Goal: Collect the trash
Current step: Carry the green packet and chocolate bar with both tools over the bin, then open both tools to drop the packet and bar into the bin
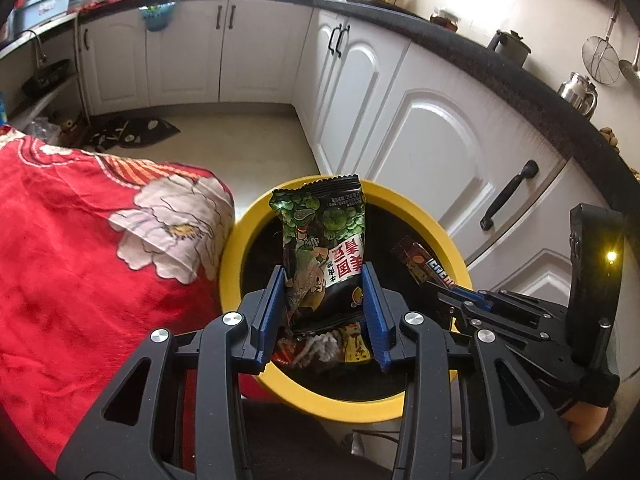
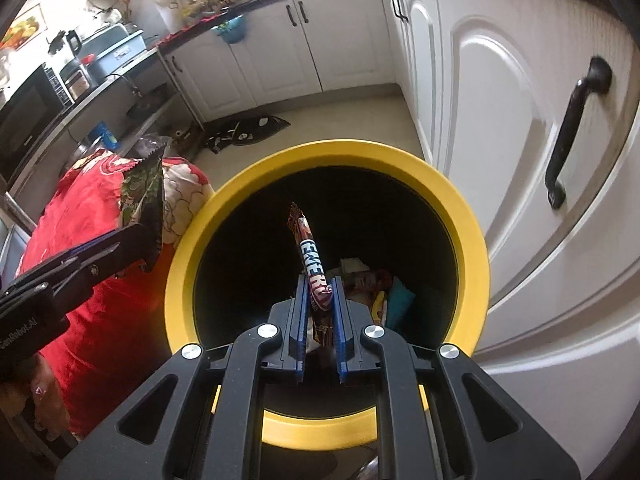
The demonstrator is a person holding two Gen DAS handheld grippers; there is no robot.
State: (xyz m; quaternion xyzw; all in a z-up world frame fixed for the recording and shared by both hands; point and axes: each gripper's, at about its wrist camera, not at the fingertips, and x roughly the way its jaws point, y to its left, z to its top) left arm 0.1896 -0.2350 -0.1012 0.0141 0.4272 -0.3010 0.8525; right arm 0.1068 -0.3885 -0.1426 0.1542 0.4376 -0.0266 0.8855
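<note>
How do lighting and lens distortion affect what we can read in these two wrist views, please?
Left wrist view: fisheye bends the countertop; the green snack packet is sharp and daylit. Right wrist view: the yellow bin interior is nearly black, though the candy bar wrapper stays legible; the cabinet door shows glare.

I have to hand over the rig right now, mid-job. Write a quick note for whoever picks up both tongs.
Left tongs: shut on a green-and-black snack packet, held upright over the yellow-rimmed bin.
Right tongs: shut on a slim candy bar wrapper, also above the bin's mouth.
Done: several wrappers already lie at the bottom of the bin.
Left: release both pieces into the bin. The red floral cloth beside it sits close on the left side; any further trash is not visible from here.
</note>
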